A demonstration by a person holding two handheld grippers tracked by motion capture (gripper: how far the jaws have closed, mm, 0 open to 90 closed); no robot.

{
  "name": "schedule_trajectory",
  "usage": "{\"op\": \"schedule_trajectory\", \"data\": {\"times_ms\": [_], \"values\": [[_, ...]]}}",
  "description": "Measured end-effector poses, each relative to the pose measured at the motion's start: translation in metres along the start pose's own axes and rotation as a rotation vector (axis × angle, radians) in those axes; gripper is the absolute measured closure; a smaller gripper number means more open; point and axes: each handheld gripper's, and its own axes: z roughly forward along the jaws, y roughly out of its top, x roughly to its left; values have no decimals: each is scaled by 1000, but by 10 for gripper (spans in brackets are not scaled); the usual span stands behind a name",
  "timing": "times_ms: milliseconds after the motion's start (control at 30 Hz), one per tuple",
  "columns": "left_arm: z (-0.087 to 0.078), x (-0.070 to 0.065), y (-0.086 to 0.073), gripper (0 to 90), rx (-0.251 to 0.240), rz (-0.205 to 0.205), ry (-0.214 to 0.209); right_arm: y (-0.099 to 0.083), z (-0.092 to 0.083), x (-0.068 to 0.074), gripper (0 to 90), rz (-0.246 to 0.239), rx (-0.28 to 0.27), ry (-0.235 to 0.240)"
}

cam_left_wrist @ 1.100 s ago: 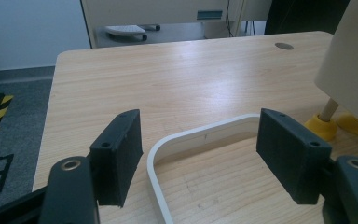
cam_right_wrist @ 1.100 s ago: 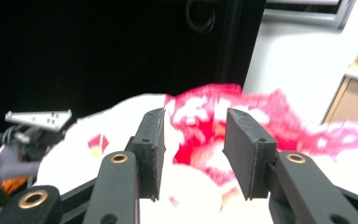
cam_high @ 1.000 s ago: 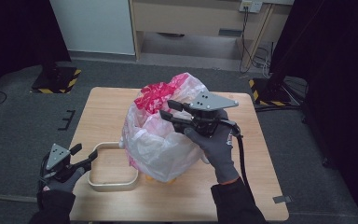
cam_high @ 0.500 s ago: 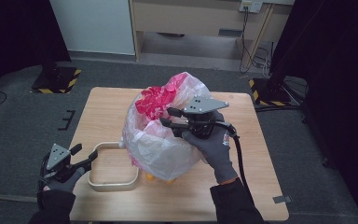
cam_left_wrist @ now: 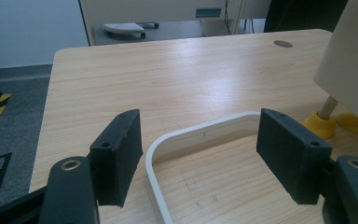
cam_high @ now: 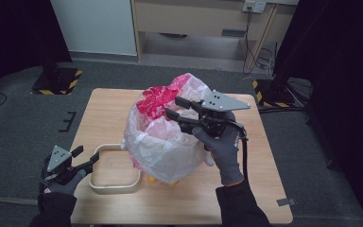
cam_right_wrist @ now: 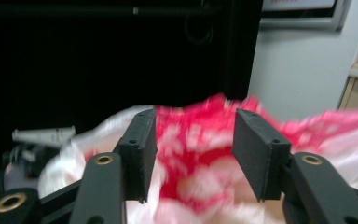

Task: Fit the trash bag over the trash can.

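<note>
Left hand-held gripper (cam_high: 87,160): nearest item, at the near left edge of the counter, held in a dark-gloved hand (cam_high: 59,182). Jaws released and standing apart. In the left gripper view they straddle the near corner of the frame with nothing pressed between the pads.
Frame (cam_high: 115,169): pale rounded-rectangle rim lying flat on the counter, just beside the bag on its left. Its white inner wall (cam_left_wrist: 200,135) curves between the left jaws.
Counter (cam_high: 99,113): light wood, rounded corners, bare at the far left. A small round hole (cam_left_wrist: 283,44) shows near its far edge in the left gripper view.
Yellow feet (cam_high: 151,179): two small yellow pieces under the bag's near side. In the left gripper view one (cam_left_wrist: 320,126) carries a thin wooden stem rising to a pale body.
Bag (cam_high: 165,146): white plastic, bulky, standing mid-counter and covering what is inside. Its top is crumpled, with red-and-white print (cam_high: 156,101) at the mouth.
Right hand-held gripper (cam_high: 172,108): held level above the top of the bag by a grey-gloved hand (cam_high: 222,144), the grey plate on top. Jaws have just been opening and are now released. The red print (cam_right_wrist: 193,140) lies between and beyond them, blurred, with neither pad pressing it.
Floor (cam_high: 23,118): grey carpet around the counter, with yellow-and-black striped plates (cam_high: 59,80) beyond.
Cabinet (cam_high: 189,16): beige, farthest back.
</note>
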Motion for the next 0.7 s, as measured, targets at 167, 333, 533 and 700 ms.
{"op": "schedule_trajectory", "data": {"times_ms": [167,333,533,700], "values": [[0,0,0,304,0,0,-1,18,-4,-2,465,37,-74,-4],[0,0,0,304,-1,-2,-2,34,4,-3,428,57,-109,-29],[0,1,0,304,-4,-5,-2,44,23,0,412,60,-113,-55],[0,1,0,304,-3,-2,-3,33,45,3,353,69,-51,-73]]}}
